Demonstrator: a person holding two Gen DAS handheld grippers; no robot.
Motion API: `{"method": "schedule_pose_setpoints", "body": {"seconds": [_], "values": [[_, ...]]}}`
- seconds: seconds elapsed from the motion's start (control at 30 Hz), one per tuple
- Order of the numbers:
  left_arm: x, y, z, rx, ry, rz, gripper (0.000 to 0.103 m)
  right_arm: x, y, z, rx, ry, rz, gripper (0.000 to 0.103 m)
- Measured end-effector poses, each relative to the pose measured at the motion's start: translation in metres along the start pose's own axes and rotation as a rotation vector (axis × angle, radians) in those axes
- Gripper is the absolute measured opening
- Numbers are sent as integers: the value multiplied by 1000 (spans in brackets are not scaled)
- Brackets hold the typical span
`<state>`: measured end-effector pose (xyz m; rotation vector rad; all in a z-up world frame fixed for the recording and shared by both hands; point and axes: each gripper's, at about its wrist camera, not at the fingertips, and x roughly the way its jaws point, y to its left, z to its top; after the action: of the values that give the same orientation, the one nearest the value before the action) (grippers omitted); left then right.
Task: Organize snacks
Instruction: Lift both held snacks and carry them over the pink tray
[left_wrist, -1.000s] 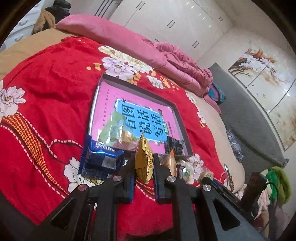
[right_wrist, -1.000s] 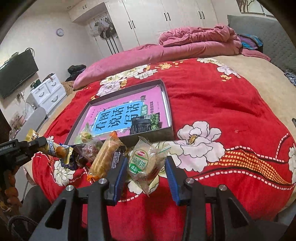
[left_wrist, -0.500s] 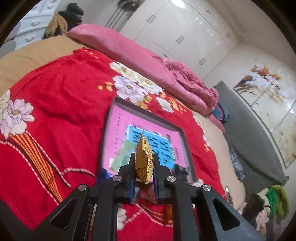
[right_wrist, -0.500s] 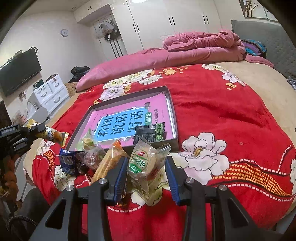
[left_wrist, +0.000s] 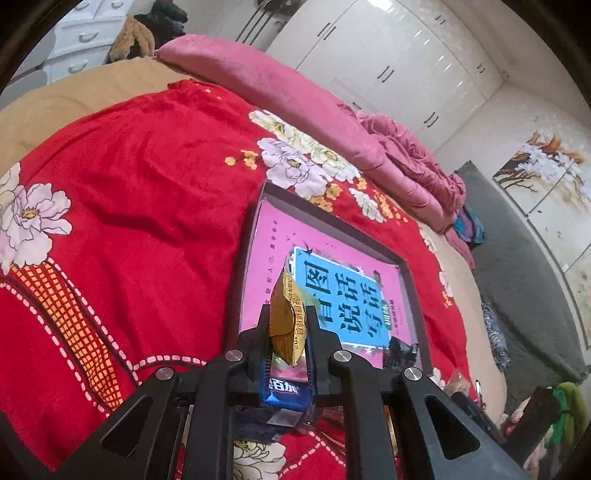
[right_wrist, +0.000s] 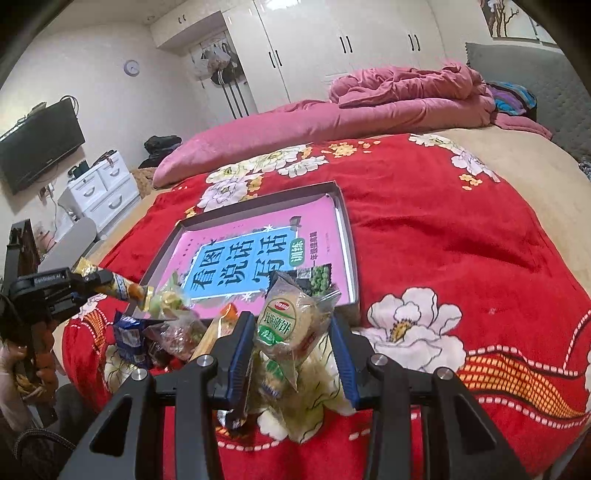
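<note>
My left gripper is shut on a gold snack packet and holds it in the air over the near left corner of a shallow grey box with a pink and blue lining. The right wrist view shows the same packet held above the box's left corner. My right gripper is shut on a clear green-labelled biscuit pack, lifted just in front of the box. A dark packet lies inside the box. Loose snacks lie before it, among them a blue packet and an orange bar.
Everything lies on a bed with a red floral blanket. A pink quilt is piled at the far side. White drawers and a TV stand to the left. The blue packet shows below my left fingers.
My left gripper has lifted the gold packet off the snack pile and carried it up toward the box. My right gripper has raised the biscuit pack slightly.
</note>
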<state>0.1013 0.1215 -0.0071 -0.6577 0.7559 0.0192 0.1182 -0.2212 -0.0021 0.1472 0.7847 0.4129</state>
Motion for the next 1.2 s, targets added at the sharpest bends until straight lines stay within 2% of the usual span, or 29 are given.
{"method": "schedule_pose_setpoints", "body": {"seconds": [0.57, 0.93, 1.2], "values": [[34, -1, -8, 2, 60, 7, 15, 40, -9, 17, 3, 38, -4, 42], [40, -10, -9, 41, 74, 14, 15, 59, -10, 24, -6, 55, -17, 42], [47, -8, -9, 32, 90, 19, 15, 73, -11, 30, -29, 71, -24, 42]]}}
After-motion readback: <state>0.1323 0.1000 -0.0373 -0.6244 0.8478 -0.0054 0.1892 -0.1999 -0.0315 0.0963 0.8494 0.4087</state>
